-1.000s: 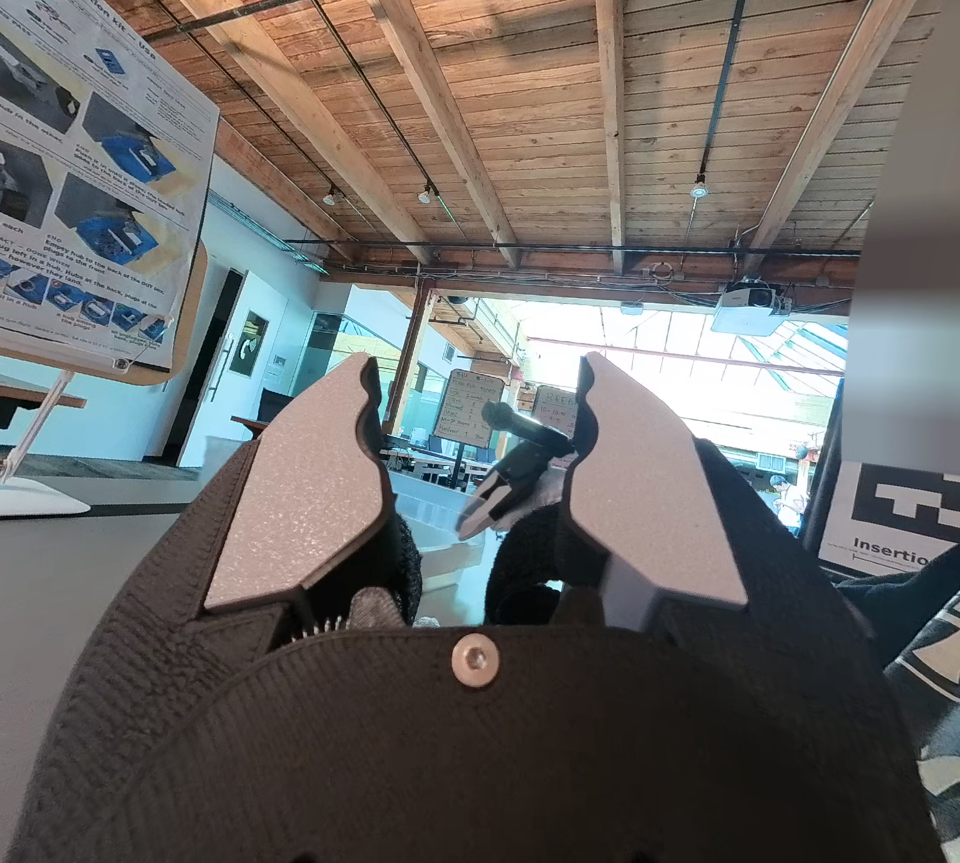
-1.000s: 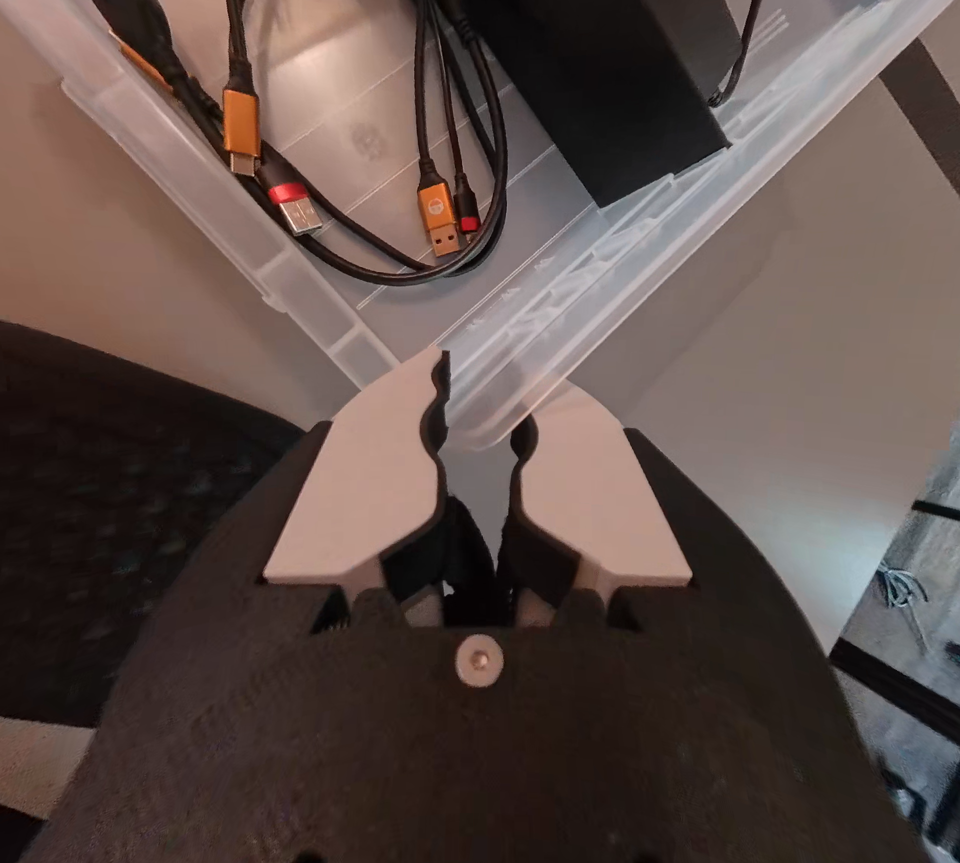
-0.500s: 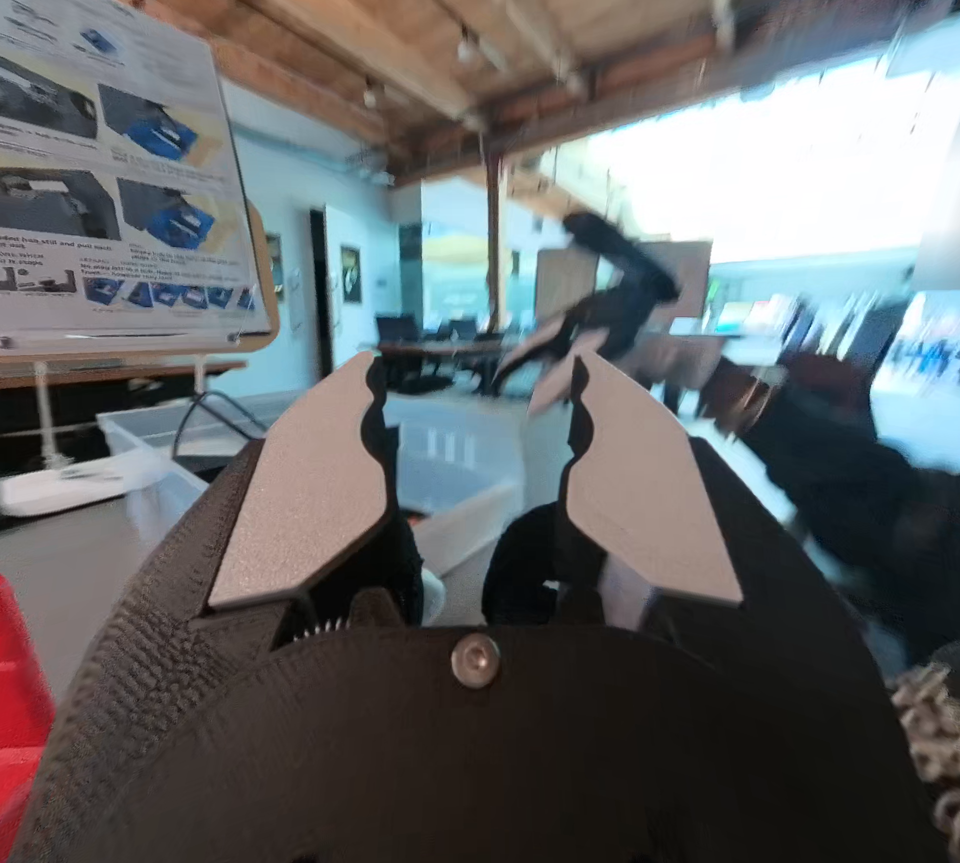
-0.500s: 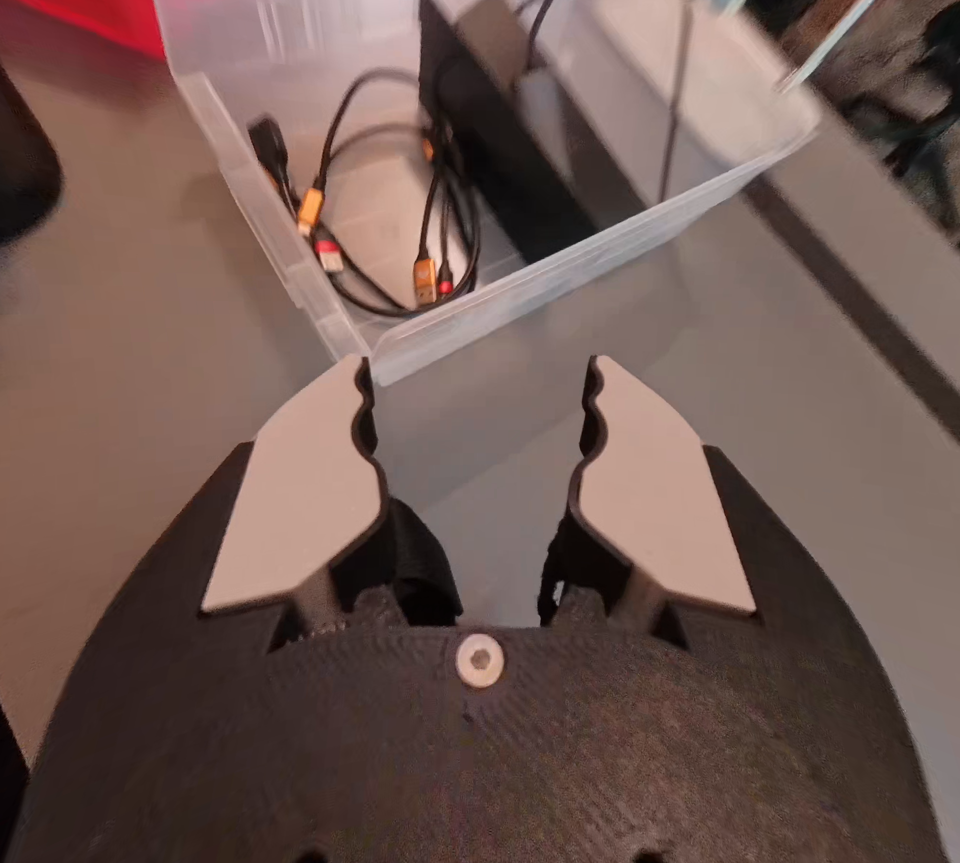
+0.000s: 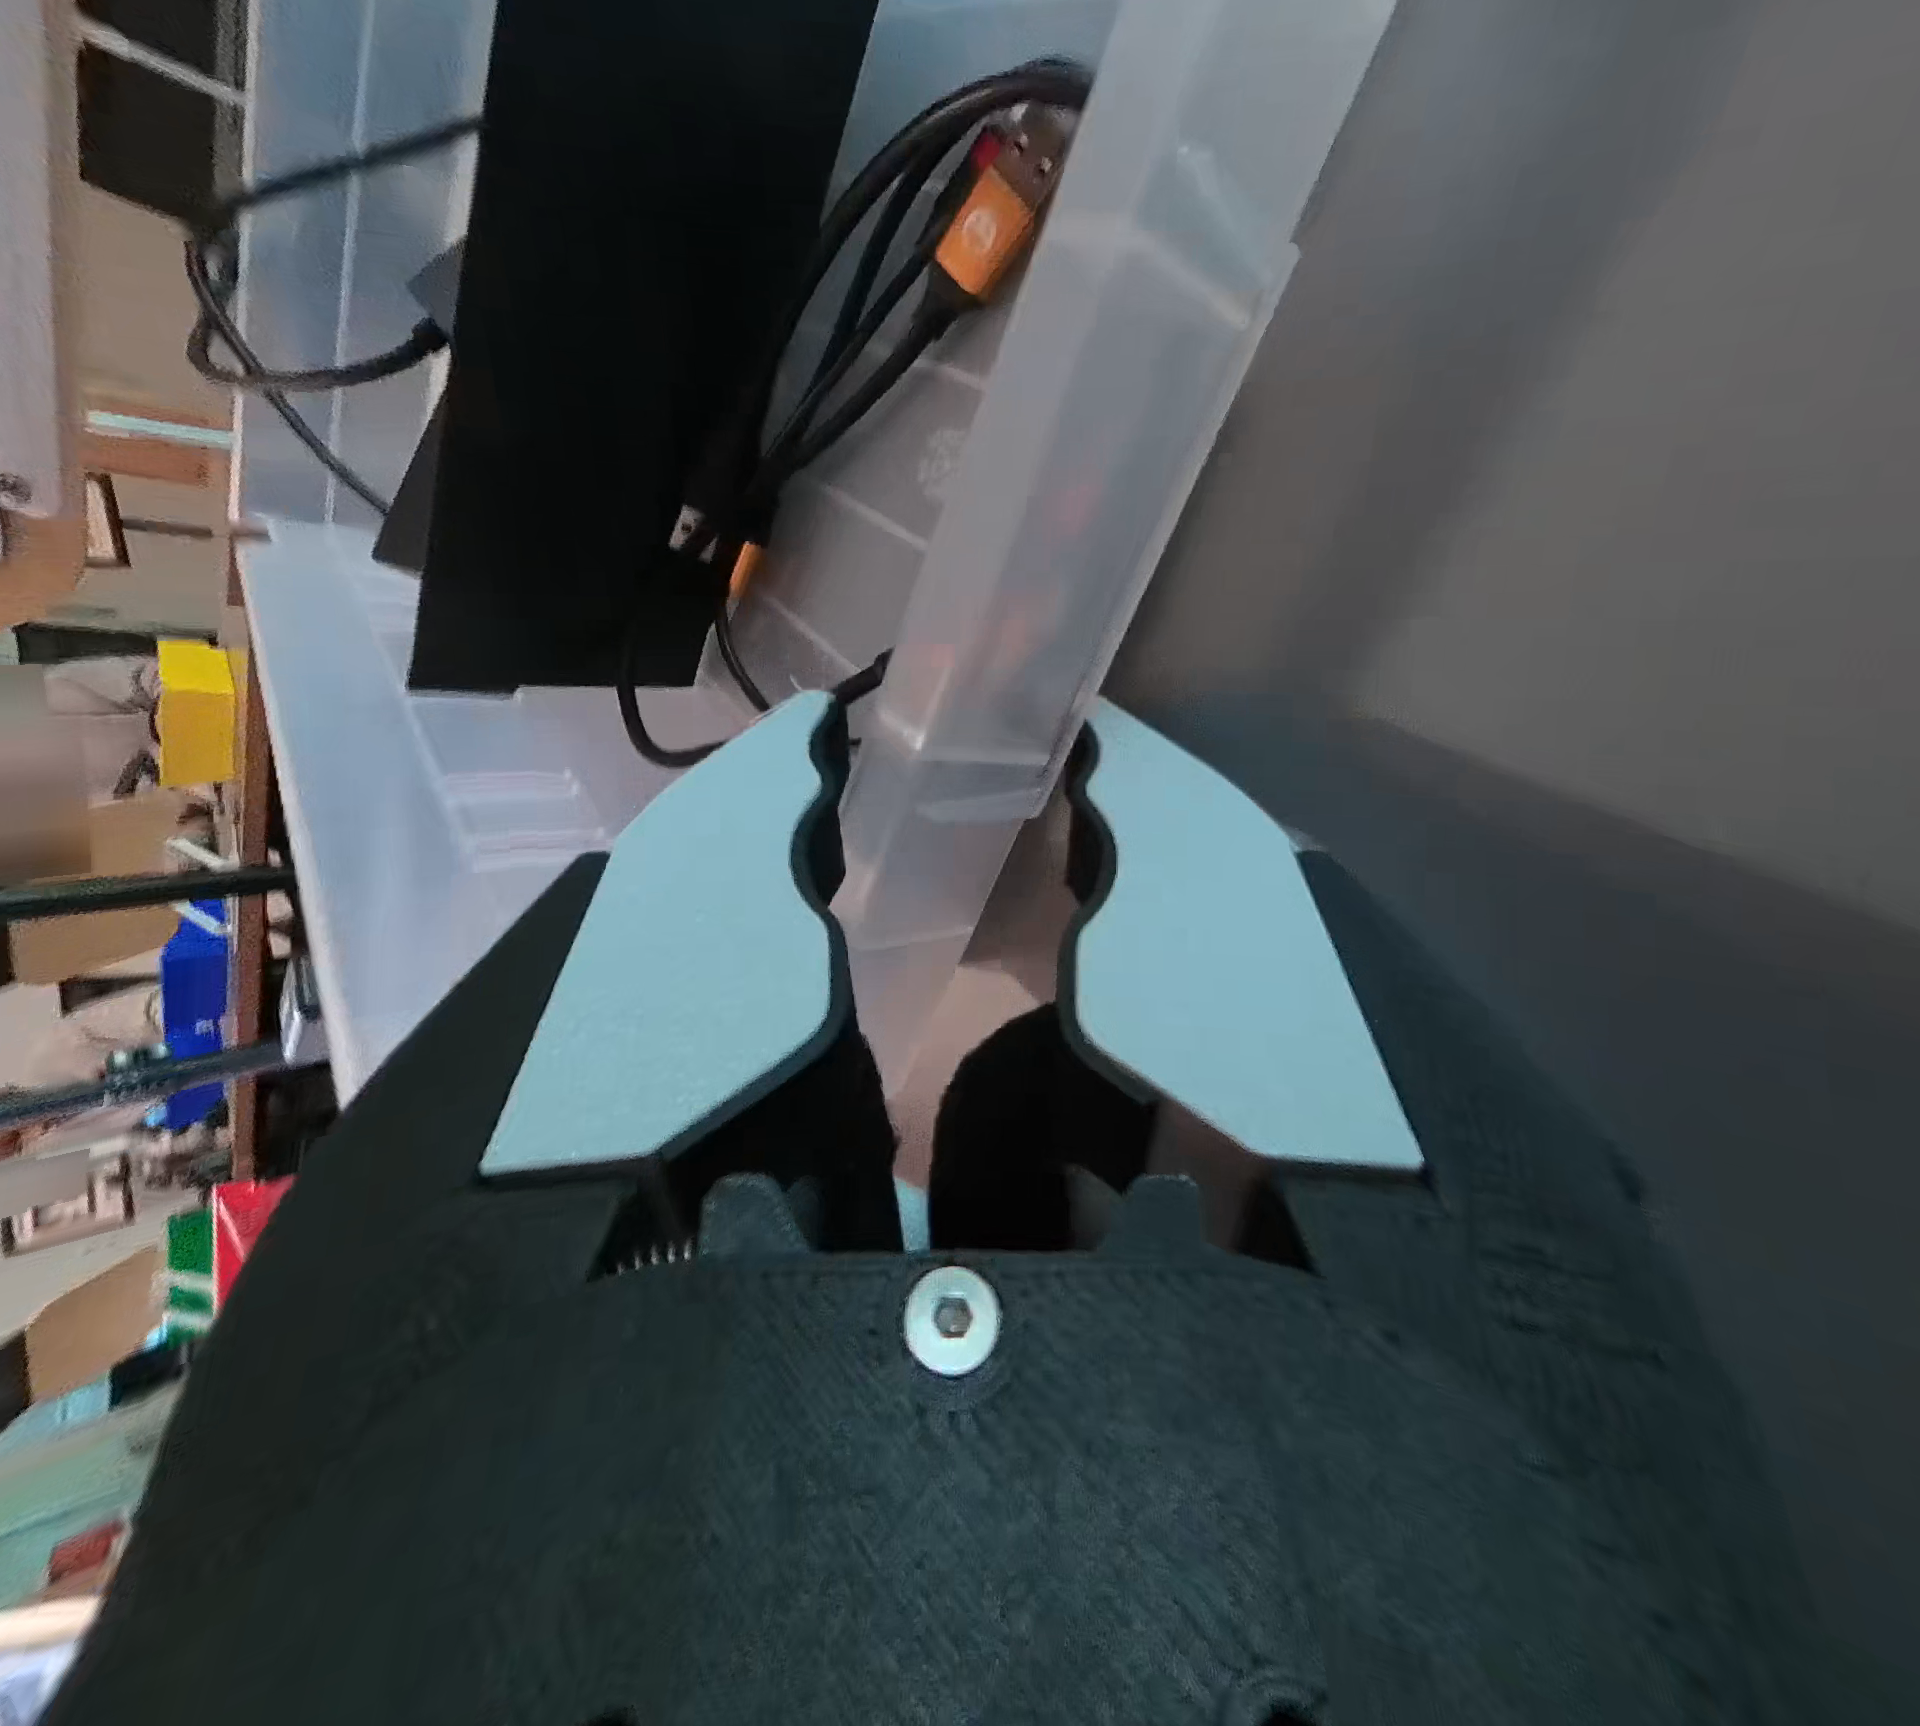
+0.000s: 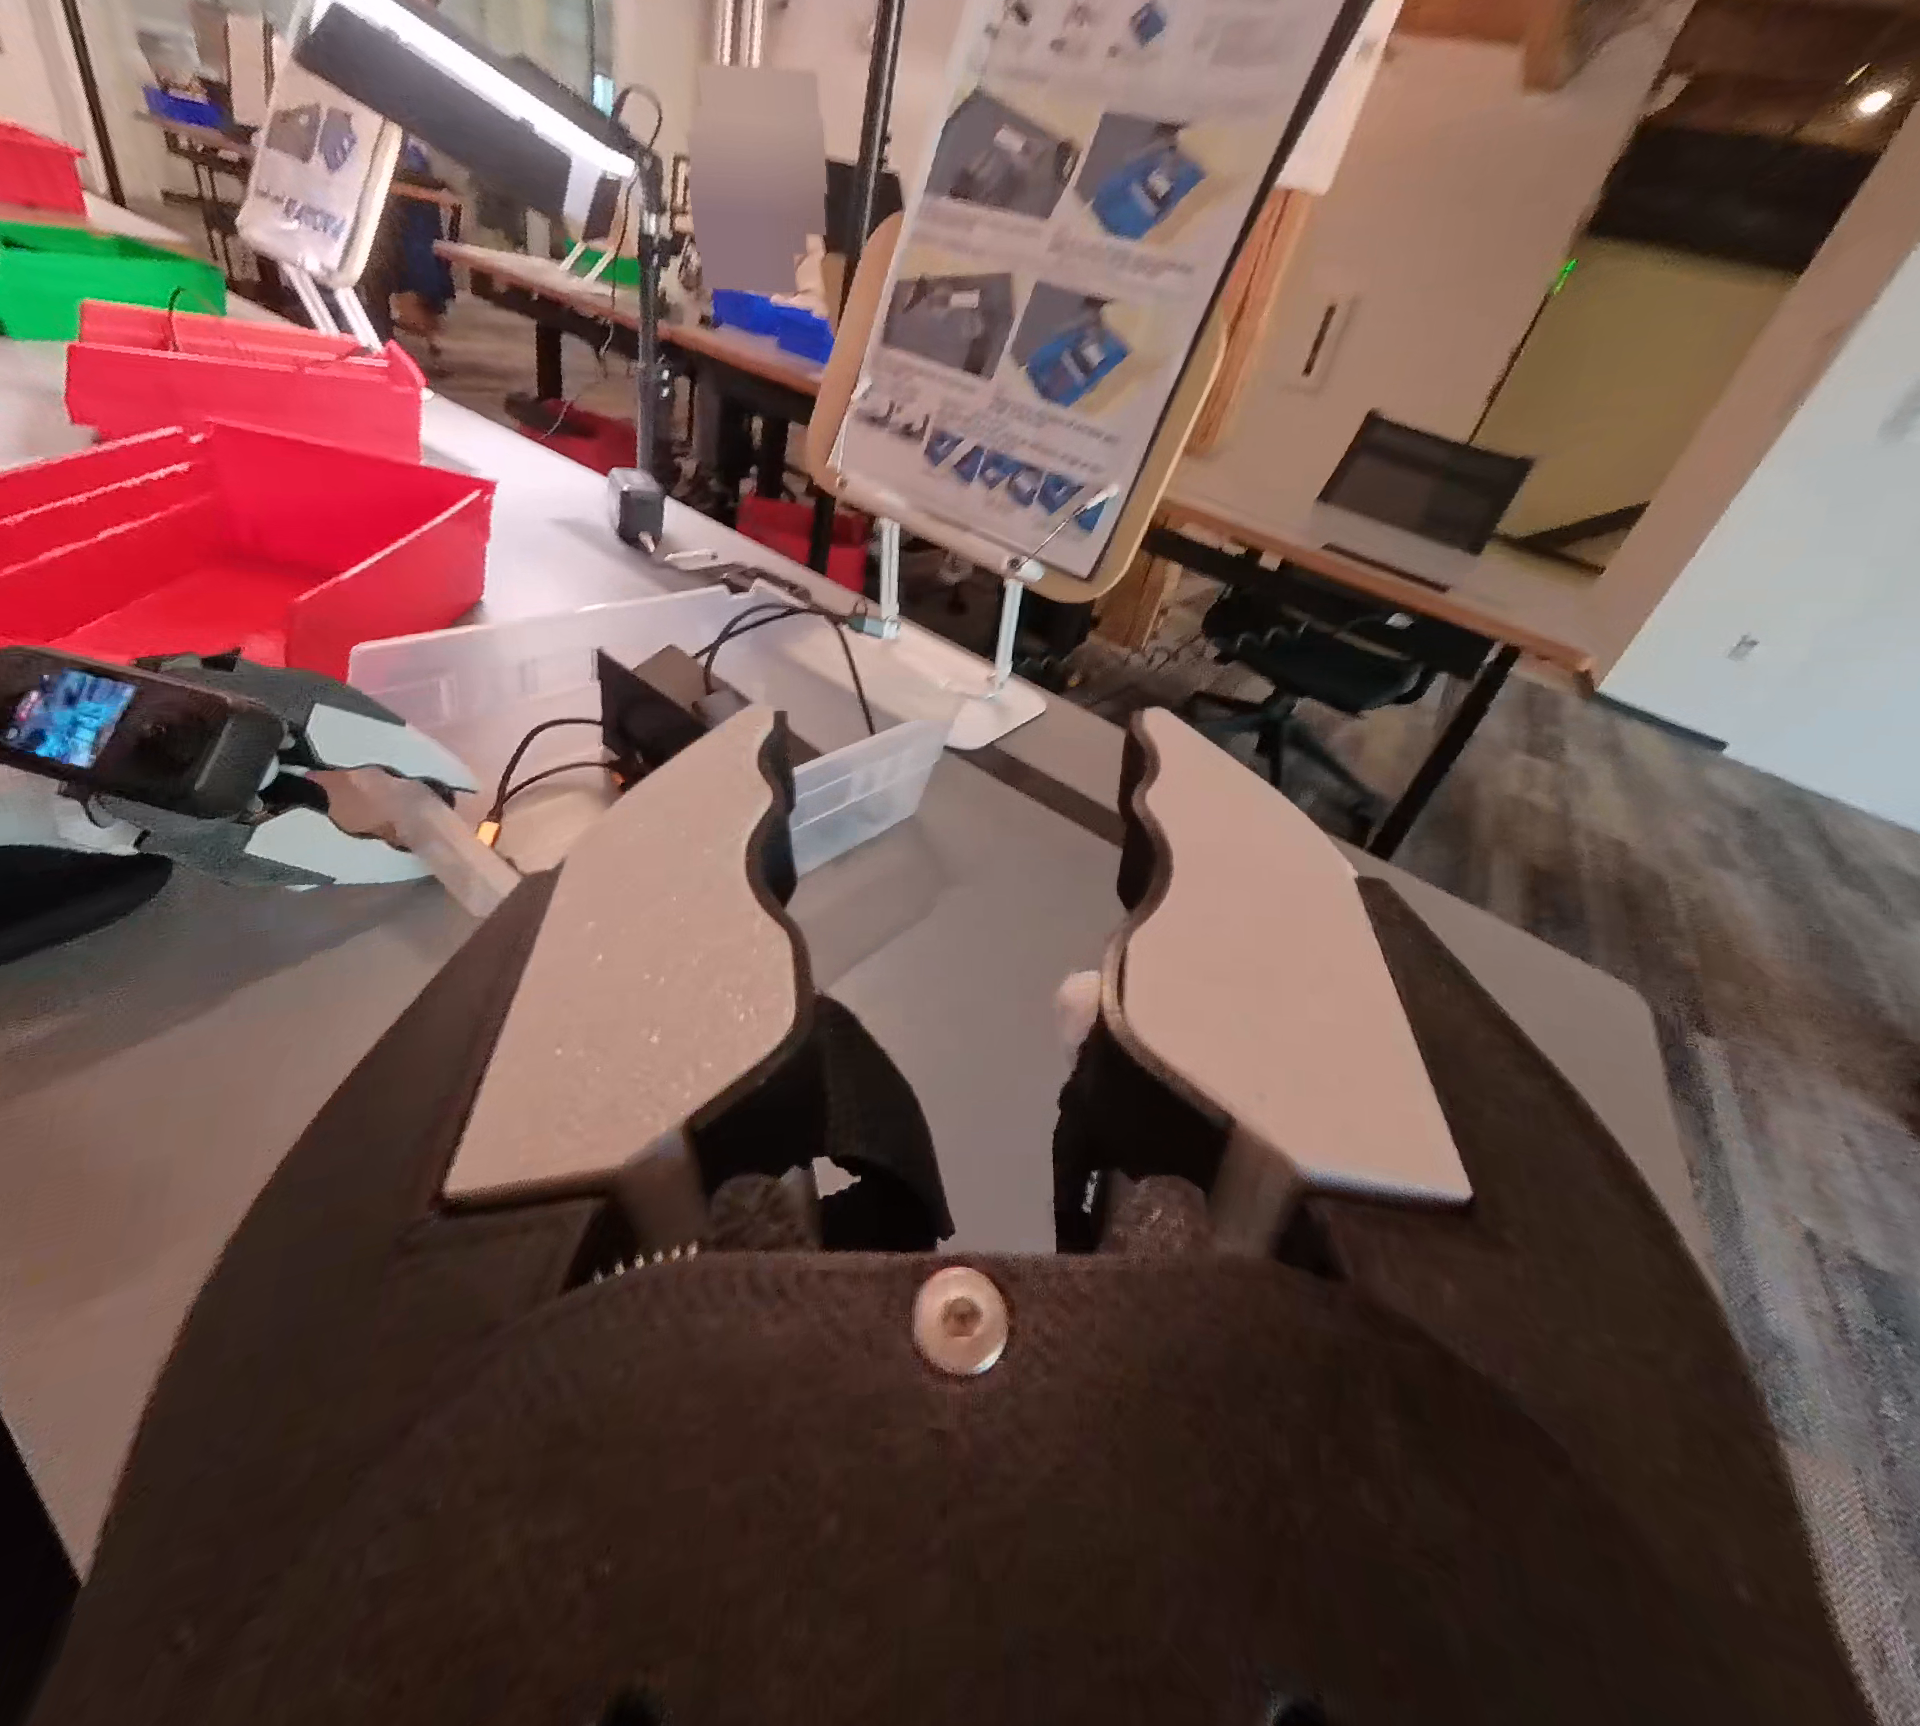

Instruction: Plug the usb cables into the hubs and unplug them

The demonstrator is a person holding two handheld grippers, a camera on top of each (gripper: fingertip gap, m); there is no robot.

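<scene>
The left tool (image 5: pixel 956 715) has its two fingers on either side of a corner wall of the clear bin (image 5: pixel 1143 222). The jaws are narrowed around this wall. The left finger lies against the plastic and the right finger is just beside the rim. It cannot be told whether they press on it. No cable is between them.

Inside the bin, just beyond the fingertips, a bundle of black usb cables (image 5: pixel 862 253) lies along the inner side of the gripped wall. One orange plug (image 5: pixel 982 232) rests against that wall, with a red-collared plug just beside it. A smaller orange plug is lower in the bundle, next to the black hub (image 5: pixel 644 274). The hub is a flat dark block that stands in the bin, beside the cables. More dark cable leaves from its far side. None of the visible plugs sits in the hub.

The right tool (image 6: pixel 956 726) is wide open and holds nothing. It hovers above the grey counter (image 6: pixel 260 1001), near the bin but apart from it, and it points toward the bin's near end.

Farther out on the counter, red bins (image 6: pixel 260 533) stand to the left of the clear bin, and a green bin (image 6: pixel 94 274) is behind them. An instruction board (image 6: pixel 1091 222) on a thin stand rises behind the clear bin.
</scene>
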